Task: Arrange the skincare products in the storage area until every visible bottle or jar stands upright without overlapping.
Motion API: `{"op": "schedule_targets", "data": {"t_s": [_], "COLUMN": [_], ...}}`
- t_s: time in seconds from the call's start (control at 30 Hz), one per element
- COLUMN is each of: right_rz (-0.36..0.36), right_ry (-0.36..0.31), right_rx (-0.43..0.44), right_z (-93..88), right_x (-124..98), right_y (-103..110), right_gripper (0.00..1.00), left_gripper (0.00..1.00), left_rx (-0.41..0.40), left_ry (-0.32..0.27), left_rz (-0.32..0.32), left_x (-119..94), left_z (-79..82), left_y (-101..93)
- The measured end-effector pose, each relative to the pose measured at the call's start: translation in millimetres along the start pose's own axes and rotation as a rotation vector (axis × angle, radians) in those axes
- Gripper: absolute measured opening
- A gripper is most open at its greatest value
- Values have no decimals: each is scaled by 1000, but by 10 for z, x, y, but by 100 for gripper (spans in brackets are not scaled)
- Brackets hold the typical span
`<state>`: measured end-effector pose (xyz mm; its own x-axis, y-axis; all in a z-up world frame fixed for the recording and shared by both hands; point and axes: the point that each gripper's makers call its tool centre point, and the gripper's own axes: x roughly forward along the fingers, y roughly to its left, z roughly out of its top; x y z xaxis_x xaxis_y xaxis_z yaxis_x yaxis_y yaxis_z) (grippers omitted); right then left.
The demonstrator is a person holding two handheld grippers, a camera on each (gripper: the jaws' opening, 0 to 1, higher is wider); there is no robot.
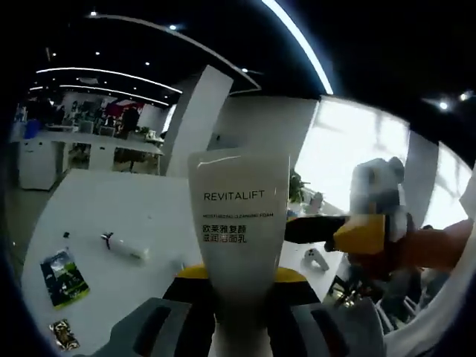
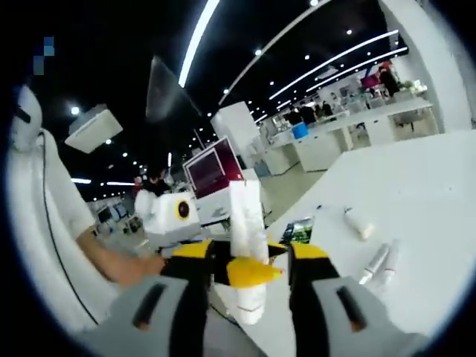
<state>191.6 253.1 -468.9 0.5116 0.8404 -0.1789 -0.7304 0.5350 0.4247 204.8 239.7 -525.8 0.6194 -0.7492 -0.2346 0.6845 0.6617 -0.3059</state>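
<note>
Left hand-held gripper (image 1: pixel 242 294): grey plastic jaws with yellow tips, closed onto the lower part of the tube, one jaw each side.
Tube (image 1: pixel 238 216): white, smooth, flat-sided squeeze tube, wide crimped end up, tapering toward the jaws. Print reads "REVITALIFT", small text and Chinese characters below. Held clear above the bench. In the right gripper view it shows edge-on, thin and tall (image 2: pixel 247 216), with its round cap end below.
Right hand-held gripper (image 2: pixel 249 271): same grey body, yellow pads. Jaws stand apart either side of the tube and the other gripper's yellow tip; contact with the tube cannot be told. From the left gripper view it shows at right (image 1: pixel 364 238), yellow tip pointing at the tube.
Bench (image 1: pixel 104 275): flat matte white top.
Small white bottle (image 1: pixel 126 247): cylindrical with a dark tip, lying on its side on the bench; also seen in the right gripper view (image 2: pixel 361 223).
Slim tubes (image 2: pixel 381 262): two pale, narrow, lying side by side near the bench edge.
Printed card (image 1: pixel 63 277): flat rectangle, green and dark print, lying on the bench.
Foil sachet (image 1: pixel 63 335): small, shiny gold, crinkled, near the card.
Person's forearm (image 2: pixel 111 260): bare, white sleeve above, behind the left gripper.
</note>
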Motion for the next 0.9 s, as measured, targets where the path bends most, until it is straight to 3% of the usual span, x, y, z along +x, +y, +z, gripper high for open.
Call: {"op": "schedule_targets", "data": {"t_s": [0.07,0.13,0.2,0.27,0.3,0.37,0.43,0.5,0.63,0.7,0.77,0.83,0.9], "right_rz": [-20,-67,-58,-132,-103,-113,-147,-83,-48,-17,44,115,188], "right_ry": [18,35,32,119,120,108,122,104,118,141,159,179,203], "right_rx": [3,-5,-23,-77,-86,-74,-147,-91,-129,-158,-179,-244,-270], "right_z": [27,40,70,-38,-36,-11,-11,7,23,19,10,-2,-42], "right_x": [82,135,183,202,216,238,207,226,214,212,200,160,111], "right_y": [6,-29,17,-98,-51,-46,-109,-25,-6,21,90,166,275], "right_gripper": [37,33,32,23,20,19,9,7,5,5,5,5,5], "left_gripper": [25,26,26,26,26,26,29,31,33,34,34,34,36], "left_rx": [53,46,53,83,88,68,100,101,94,82,32,-44,-10], "left_ry": [17,24,29,31,31,28,19,-1,-34,-52,-76,-99,-79], "left_rz": [1,-12,-21,-25,-27,-21,3,-5,-16,-56,-137,-236,-370], "left_x": [25,49,64,65,63,57,37,16,-20,-32,-90,-163,-256], "left_z": [-28,-47,-61,-67,-66,-76,-76,-57,-17,-10,21,49,16], "left_y": [-37,-106,-135,-185,-194,-156,-124,-134,-143,-171,-226,-286,-409]}}
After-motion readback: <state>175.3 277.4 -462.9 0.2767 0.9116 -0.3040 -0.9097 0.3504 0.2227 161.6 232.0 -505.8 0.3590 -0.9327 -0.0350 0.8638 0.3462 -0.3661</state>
